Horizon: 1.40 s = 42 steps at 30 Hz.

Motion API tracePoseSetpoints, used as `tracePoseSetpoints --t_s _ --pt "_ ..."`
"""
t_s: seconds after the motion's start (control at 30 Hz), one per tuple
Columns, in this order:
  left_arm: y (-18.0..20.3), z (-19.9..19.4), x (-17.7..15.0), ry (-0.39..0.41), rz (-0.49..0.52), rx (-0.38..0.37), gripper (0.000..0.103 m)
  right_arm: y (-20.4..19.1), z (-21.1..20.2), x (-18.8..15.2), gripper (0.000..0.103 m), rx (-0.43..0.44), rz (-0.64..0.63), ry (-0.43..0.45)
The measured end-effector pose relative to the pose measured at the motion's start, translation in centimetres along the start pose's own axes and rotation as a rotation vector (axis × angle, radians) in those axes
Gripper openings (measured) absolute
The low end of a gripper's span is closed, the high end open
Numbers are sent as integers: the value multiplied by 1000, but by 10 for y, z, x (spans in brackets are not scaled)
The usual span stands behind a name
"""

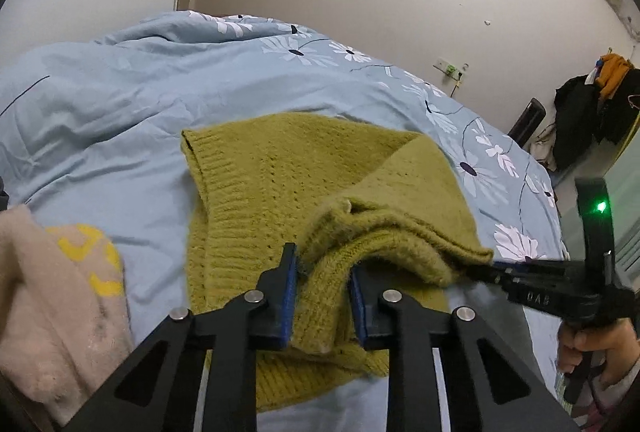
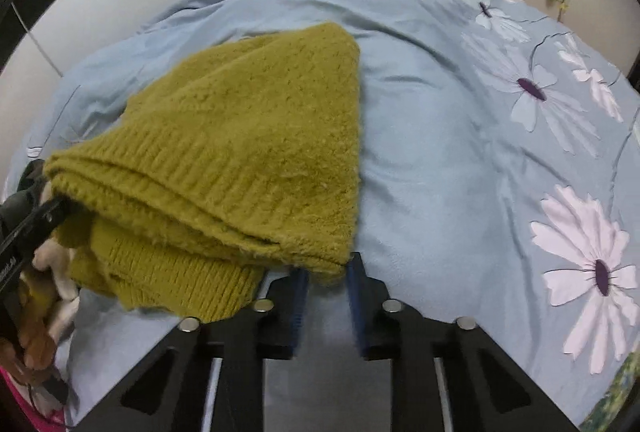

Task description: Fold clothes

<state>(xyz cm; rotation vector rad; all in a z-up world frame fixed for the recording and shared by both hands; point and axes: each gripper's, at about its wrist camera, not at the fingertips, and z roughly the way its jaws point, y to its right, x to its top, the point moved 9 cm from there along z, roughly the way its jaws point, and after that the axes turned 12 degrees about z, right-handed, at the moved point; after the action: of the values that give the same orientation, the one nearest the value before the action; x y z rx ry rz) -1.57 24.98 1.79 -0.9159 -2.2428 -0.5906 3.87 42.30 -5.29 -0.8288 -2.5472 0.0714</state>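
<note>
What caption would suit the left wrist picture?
Both grippers, left and right, pinch a green sweater on a floral bed.

Olive-green knitted sweater (image 1: 280, 192), partly folded, laid on the blue floral bedcover (image 1: 120, 104). The ribbed band is seen along its left edge, with an open lace-like knit across the middle. The right portion is doubled over toward the near side, so that several fuzzy layers are stacked at the near right corner, raised off the bedcover. In the right wrist view the folded part (image 2: 248, 136) is shown as a rough triangle tapering toward the far side.
</note>
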Motion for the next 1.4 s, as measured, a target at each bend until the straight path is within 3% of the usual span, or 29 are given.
tracePoseSetpoints --t_s 0.07,0.23,0.37,0.5,0.73,0.87,1.1,1.2,1.27,1.3,1.4 --pt "3 -4 1 10 -7 -26 20 0 -15 12 16 -41 -17 53" --pt "14 -19 2 34 -88 -196 19 -14 -79 68 15 -130 -89 233" --pt "19 -32 3 62 -127 -285 19 -60 -117 116 15 -175 -221 324" --pt "4 -36 0 74 -204 -314 19 -127 -119 152 15 -168 -348 357" --pt "-39 -25 -24 28 -358 -302 13 -234 -45 156 14 -173 -545 263" --pt "-52 -19 -36 3 -410 -310 13 -262 15 152 14 -165 -573 148" --pt "-53 -12 -36 -16 -399 -298 13 -267 76 147 16 -142 -541 25" --pt "-52 -13 -35 -16 -389 -297 13 -266 71 146 23 -62 -513 12" --pt "-51 -13 -34 -14 -385 -294 13 -264 60 146 45 11 -482 13" --pt "-51 -13 -34 -13 -384 -292 13 -262 52 147 50 33 -462 25" --pt "-51 -13 -33 -11 -387 -285 16 -238 13 145 53 105 -380 88"
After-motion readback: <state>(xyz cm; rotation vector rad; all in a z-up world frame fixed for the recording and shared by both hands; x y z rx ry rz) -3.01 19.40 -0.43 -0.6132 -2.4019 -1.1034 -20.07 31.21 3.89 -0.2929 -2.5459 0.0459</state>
